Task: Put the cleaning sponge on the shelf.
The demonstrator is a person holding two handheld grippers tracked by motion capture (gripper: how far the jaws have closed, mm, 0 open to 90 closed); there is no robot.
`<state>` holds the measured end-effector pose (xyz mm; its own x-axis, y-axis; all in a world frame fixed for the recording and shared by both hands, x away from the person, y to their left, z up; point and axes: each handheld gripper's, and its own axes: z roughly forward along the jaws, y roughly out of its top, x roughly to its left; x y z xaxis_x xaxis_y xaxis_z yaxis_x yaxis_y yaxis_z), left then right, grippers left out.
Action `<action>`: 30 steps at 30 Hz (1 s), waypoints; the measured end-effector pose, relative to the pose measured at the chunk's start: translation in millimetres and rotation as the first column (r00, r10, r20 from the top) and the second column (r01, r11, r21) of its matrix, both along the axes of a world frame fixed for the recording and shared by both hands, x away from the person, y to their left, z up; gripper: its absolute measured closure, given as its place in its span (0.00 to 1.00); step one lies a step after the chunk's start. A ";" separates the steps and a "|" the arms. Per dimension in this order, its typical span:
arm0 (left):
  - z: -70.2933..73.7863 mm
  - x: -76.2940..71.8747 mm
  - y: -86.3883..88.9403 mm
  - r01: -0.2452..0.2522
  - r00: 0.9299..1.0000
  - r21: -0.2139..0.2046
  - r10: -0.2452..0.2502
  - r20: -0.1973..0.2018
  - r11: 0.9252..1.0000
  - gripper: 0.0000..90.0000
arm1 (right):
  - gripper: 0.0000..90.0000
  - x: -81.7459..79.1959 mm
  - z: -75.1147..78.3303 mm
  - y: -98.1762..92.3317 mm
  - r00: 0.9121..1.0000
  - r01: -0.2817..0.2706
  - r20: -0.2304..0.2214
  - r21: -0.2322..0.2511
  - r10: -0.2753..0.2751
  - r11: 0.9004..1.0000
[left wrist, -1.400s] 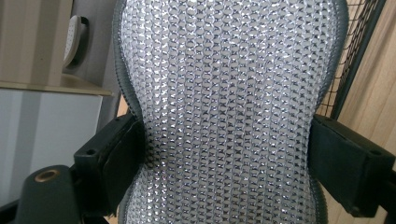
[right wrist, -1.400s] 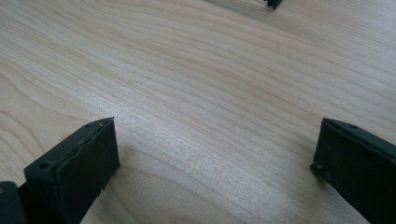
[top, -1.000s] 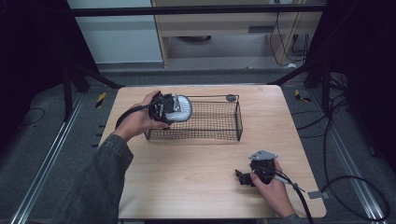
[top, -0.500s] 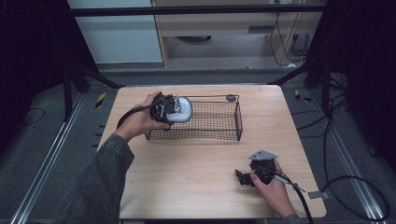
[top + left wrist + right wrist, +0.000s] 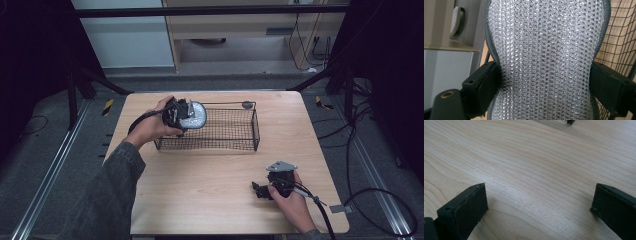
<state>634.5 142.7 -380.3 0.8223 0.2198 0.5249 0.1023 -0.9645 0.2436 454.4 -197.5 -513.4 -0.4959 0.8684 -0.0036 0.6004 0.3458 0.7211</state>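
A silver mesh pad with a grey rim (image 5: 196,116) hangs over the left end of a black wire basket (image 5: 254,131). My left gripper (image 5: 186,116) holds it from the left. In the left gripper view the pad (image 5: 546,55) stands between the two black jaws, which touch its narrowed sides. The jaws have just been opening a little, with the pad still between them. My right gripper (image 5: 259,190) rests low on the wooden table (image 5: 210,185) at the front right. Its jaws stand wide apart over bare wood, as the right gripper view (image 5: 539,205) shows.
The basket sits at the table's far middle, and a small dark round thing (image 5: 246,105) lies by its far right corner. Cables trail from both grippers. Dark frame posts and floor rails surround the table.
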 end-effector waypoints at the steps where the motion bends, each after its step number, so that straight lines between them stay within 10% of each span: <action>1: 0.0 0.9 0.0 -0.006 1.000 -0.004 0.006 0.004 1.000 0.12 | 0.00 0.1 0.0 0.0 1.000 -0.001 0.001 0.000 0.001 1.000; 30: 11.3 -0.4 5.4 -0.052 0.998 -0.115 0.046 -0.047 0.992 0.05 | 0.00 -0.1 0.0 0.1 1.000 0.001 0.000 0.000 -0.001 1.000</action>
